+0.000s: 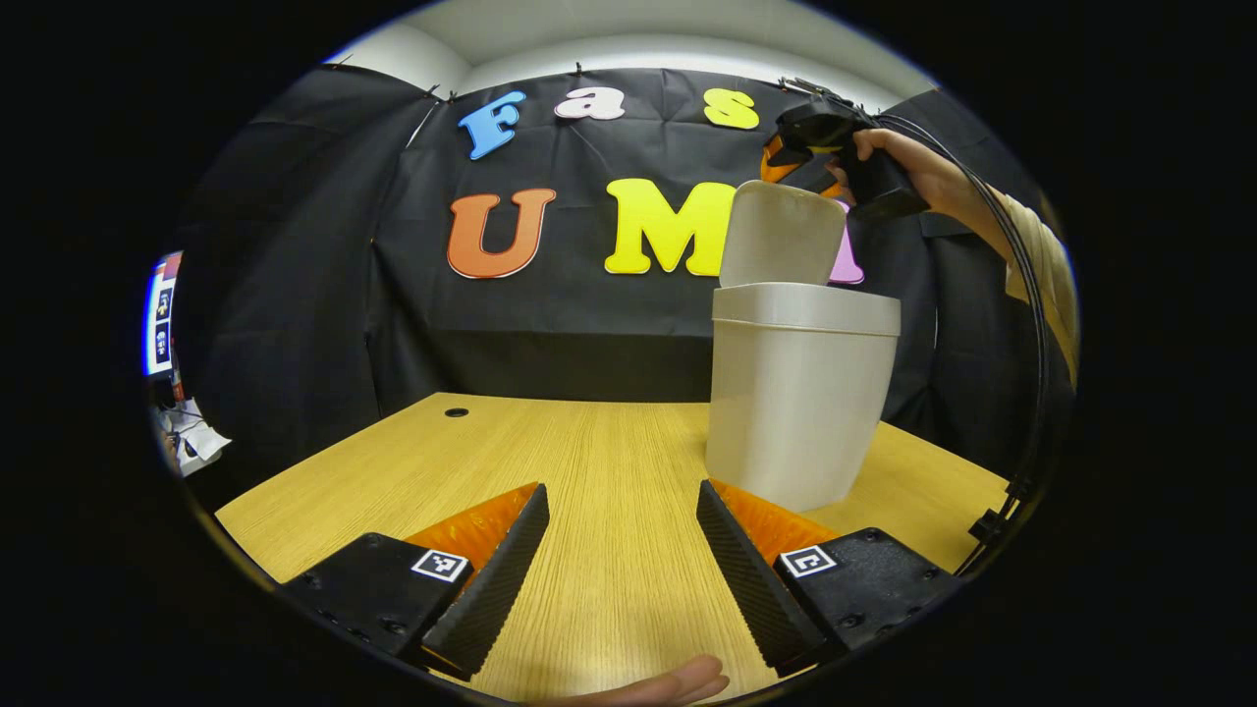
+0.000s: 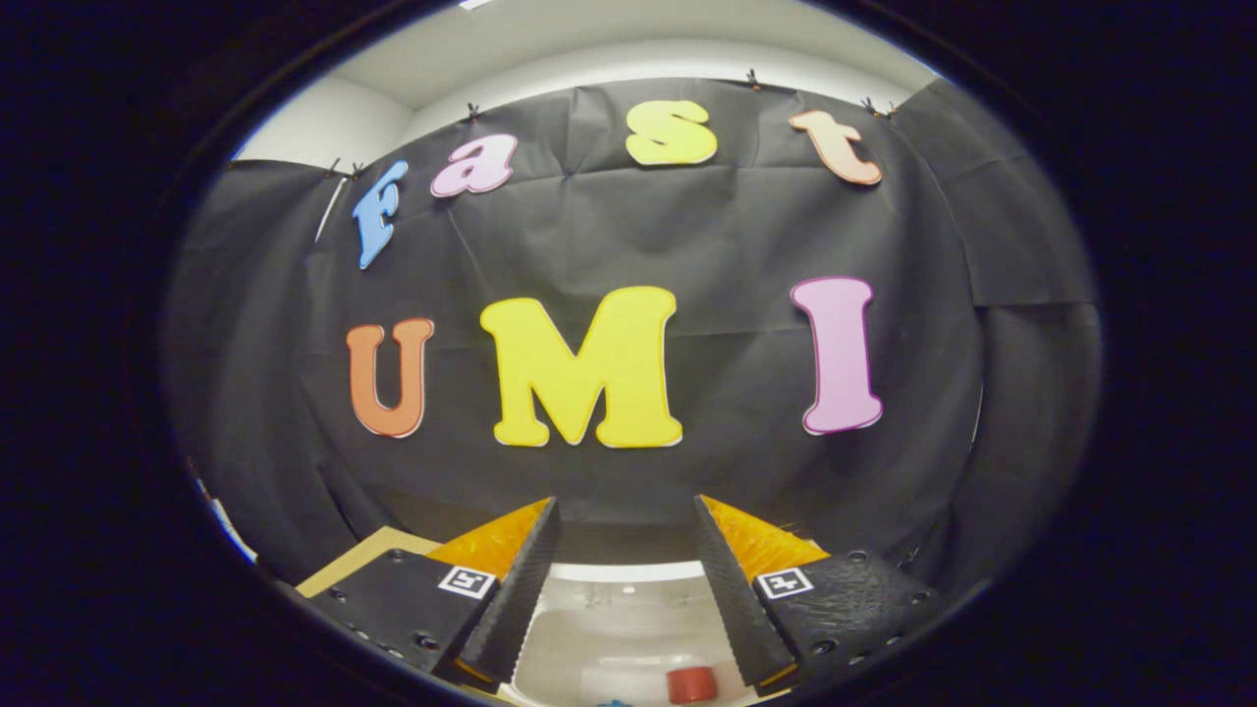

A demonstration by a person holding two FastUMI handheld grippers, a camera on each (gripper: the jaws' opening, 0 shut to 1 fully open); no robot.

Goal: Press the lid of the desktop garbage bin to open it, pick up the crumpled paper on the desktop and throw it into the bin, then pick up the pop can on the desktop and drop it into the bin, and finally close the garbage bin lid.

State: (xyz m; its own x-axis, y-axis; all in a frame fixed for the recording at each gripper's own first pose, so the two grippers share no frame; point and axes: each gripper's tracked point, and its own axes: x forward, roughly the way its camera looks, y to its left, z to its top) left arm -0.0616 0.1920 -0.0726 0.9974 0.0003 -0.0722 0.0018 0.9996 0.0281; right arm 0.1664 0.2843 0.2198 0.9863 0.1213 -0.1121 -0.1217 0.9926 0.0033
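Can in the bin, lid next.

My right gripper (image 2: 621, 589) hovers over the open bin (image 1: 800, 393), jaws released and empty; the can (image 2: 690, 683) lies at the bottom, so I judge the drop done. Lid (image 1: 783, 234) stands upright, waiting to be pushed shut. My left gripper (image 1: 619, 570) idles low over the table (image 1: 589, 462), jaws apart. No readable labels; the paper isn't clearly made out.

Desk: light yellow wooden desktop (image 1: 589, 462), fine straight grain, smooth matt finish.
Bin: pale grey plastic garbage bin (image 1: 800, 403), faintly ribbed matt walls; its raised plastic lid (image 1: 783, 236) smooth with a soft sheen.
Bin interior: white plastic inner wall (image 2: 628, 614), smooth, slightly glossy.
Can: red pop can (image 2: 691, 684) inside, apparently metal, satin.
Wall: black cloth, matt, creased.
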